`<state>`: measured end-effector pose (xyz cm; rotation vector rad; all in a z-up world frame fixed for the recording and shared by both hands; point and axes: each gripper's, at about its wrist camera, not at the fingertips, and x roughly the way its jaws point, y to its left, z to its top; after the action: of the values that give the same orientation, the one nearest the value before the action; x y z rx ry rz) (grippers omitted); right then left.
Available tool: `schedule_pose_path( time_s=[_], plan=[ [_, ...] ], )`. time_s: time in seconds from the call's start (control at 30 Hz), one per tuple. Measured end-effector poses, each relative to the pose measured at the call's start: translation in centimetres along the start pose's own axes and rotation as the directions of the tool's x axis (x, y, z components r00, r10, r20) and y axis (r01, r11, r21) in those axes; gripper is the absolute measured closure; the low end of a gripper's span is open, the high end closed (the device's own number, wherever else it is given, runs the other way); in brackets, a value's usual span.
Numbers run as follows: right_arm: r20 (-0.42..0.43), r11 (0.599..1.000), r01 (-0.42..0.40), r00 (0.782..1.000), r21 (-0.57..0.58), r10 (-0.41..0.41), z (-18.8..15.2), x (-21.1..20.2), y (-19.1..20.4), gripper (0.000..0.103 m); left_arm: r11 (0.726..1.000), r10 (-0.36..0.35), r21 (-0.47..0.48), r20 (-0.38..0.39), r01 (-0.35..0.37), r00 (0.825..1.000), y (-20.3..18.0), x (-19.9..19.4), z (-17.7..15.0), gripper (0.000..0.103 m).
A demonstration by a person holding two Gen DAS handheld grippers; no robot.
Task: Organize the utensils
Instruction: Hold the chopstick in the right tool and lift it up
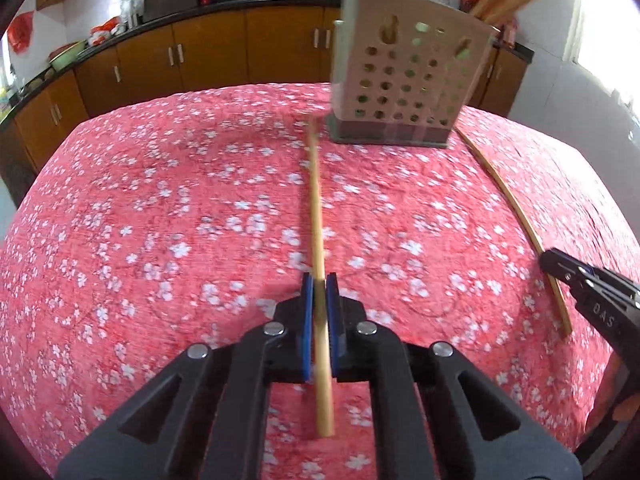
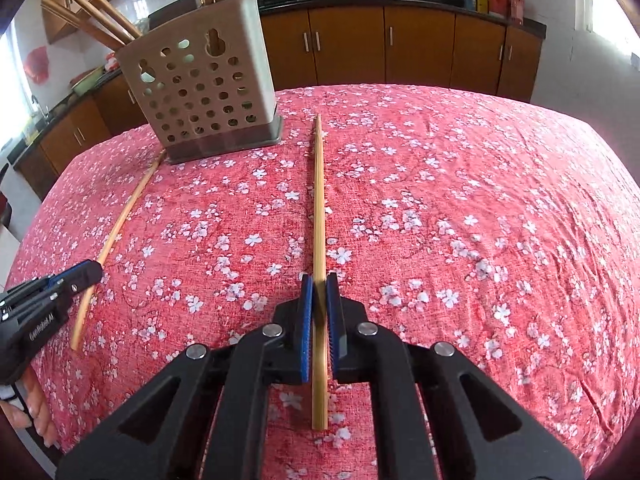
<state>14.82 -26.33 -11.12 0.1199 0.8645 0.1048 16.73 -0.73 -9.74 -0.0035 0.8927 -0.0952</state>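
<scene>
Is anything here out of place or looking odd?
Two chopsticks lie apart from the perforated holder, where the rest stand. The left gripper is shut on one chopstick, the right gripper on the other chopstick. Nothing looks spilled or broken.

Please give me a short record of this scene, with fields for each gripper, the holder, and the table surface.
left gripper: shut on left chopstick
right gripper: shut on right chopstick
holder: perforated, upright on the cloth, already has chopsticks in it
tablecloth: red with white flowers
chopsticks' far ends: both point toward the holder
</scene>
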Motion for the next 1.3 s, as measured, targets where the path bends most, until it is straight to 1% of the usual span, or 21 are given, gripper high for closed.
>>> schedule_pose_path(
  time_s=[0.23, 0.4, 0.5, 0.57, 0.7, 0.87, 1.3],
  plan=[
    [0.006, 1.000, 0.005, 1.000, -0.018, -0.005, 0.6, 0.6, 0.2, 0.095, 0.995, 0.082, -0.061, -0.001, -0.082, 0.997, 4.9, 0.8, 1.6, 0.095],
    [0.010, 0.999, 0.048, 0.999, 0.003, -0.048, 2.0, 1.6, -1.1, 0.095, 0.994, 0.087, -0.068, 0.004, -0.087, 0.996, 6.9, 1.4, 2.3, 0.094],
    [0.016, 0.997, 0.069, 0.997, 0.021, -0.070, 2.5, 1.9, -2.0, 0.095, 0.994, 0.080, -0.071, 0.016, -0.079, 0.997, 7.1, 1.5, 2.3, 0.093],
    [0.018, 0.998, 0.056, 0.998, 0.034, -0.057, 2.5, 2.0, -2.3, 0.095, 0.994, 0.072, -0.078, 0.017, -0.070, 0.997, 7.3, 1.5, 2.3, 0.093],
    [0.017, 0.998, 0.062, 0.998, 0.029, -0.062, 2.5, 2.2, -2.3, 0.094, 0.994, 0.062, -0.086, 0.018, -0.060, 0.998, 7.4, 1.4, 2.3, 0.093],
    [0.018, 0.998, 0.054, 0.998, 0.035, -0.055, 2.5, 2.2, -2.3, 0.094, 0.994, 0.064, -0.087, 0.018, -0.062, 0.998, 7.4, 1.6, 2.3, 0.093],
    [0.018, 0.997, 0.069, 0.997, 0.020, -0.070, 2.4, 2.1, -2.2, 0.094, 0.994, 0.060, -0.091, 0.019, -0.058, 0.998, 7.4, 1.4, 2.2, 0.093]
  ],
)
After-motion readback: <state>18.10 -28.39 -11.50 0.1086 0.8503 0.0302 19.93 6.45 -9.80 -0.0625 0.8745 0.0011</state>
